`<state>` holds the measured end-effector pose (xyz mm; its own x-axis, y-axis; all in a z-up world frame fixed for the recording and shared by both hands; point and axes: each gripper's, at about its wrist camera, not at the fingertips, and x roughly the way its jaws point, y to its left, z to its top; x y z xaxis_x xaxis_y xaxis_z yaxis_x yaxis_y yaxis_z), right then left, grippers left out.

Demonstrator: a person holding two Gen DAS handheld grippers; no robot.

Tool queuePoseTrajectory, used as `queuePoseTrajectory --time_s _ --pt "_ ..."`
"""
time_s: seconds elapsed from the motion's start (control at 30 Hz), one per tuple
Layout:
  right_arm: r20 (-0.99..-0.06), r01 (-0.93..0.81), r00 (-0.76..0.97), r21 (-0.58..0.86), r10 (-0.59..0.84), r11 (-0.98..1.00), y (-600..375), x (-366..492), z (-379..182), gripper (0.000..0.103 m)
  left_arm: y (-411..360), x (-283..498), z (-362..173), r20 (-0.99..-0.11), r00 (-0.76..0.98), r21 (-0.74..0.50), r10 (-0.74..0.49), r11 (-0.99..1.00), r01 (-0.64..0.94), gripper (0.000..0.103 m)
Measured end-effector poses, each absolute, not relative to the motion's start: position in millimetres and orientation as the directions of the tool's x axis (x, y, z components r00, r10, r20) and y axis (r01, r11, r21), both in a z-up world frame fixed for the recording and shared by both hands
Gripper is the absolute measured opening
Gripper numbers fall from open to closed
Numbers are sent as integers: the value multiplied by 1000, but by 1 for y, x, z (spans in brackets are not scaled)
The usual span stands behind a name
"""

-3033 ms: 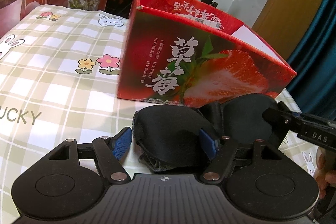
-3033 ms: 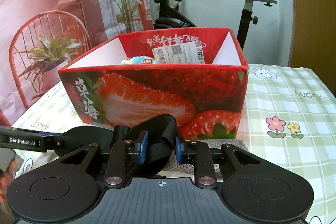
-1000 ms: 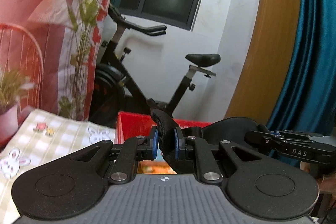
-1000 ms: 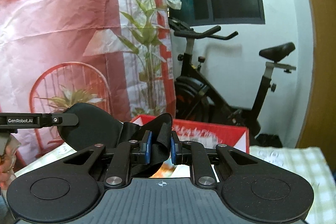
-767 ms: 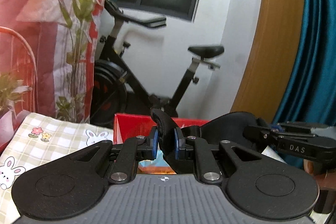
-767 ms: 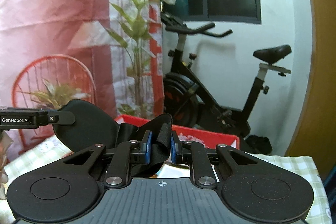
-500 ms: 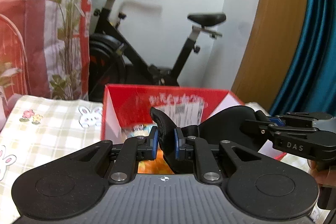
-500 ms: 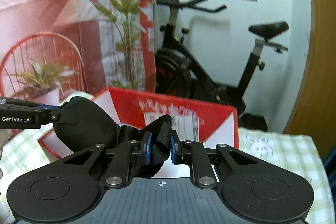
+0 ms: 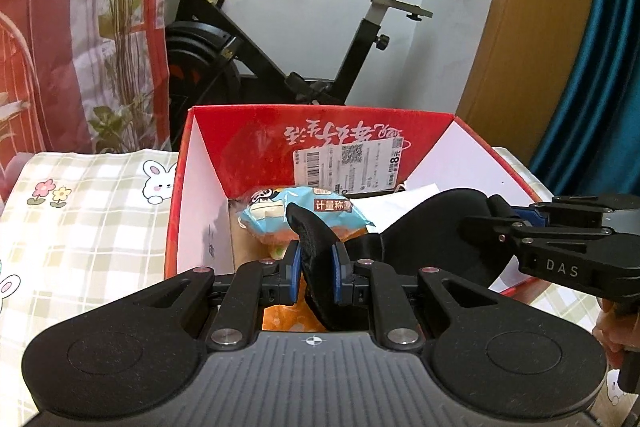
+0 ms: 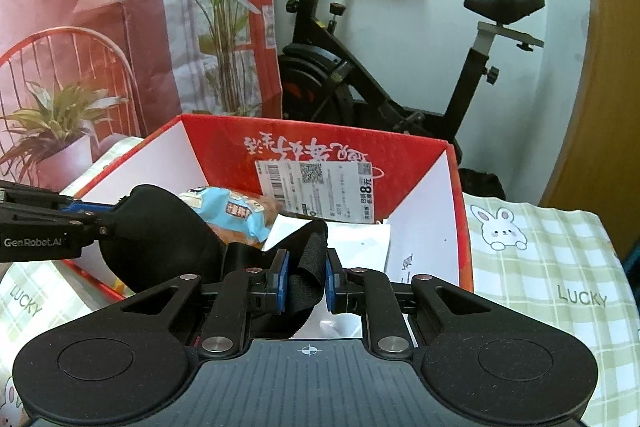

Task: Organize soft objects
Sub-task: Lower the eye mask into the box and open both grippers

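Both tongs now hold the black eye mask (image 9: pixel 436 227) over the open red box (image 9: pixel 200 227), lower than before: left tongs (image 9: pixel 316 273) clamp one cup, right tongs (image 10: pixel 306 277) the strap.

The black eye mask (image 9: pixel 432 223) hangs stretched between both grippers, one padded end pinched upright in the left gripper (image 9: pixel 316 273), its strap bunched in the right gripper (image 10: pixel 306 277). It sits above the open red strawberry box (image 9: pixel 200 155), just forward of the fingertips. A blue snack packet (image 9: pixel 304 209) lies inside, beyond the mask.
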<state>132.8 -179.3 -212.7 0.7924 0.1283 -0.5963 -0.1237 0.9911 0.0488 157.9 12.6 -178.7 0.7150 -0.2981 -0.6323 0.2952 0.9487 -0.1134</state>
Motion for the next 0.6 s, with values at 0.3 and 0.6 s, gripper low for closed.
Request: queuePoseTrajectory --time_s 0.3,0.6 --pt "-603 -111 793 -10 83 994 -185 131 -214 30 11 155 -172 -625 731 -88 -274 955 282 53" --pt "-548 -106 832 1 89 994 -194 119 -203 87 7 142 -156 -585 774 -47 -244 962 268 103"
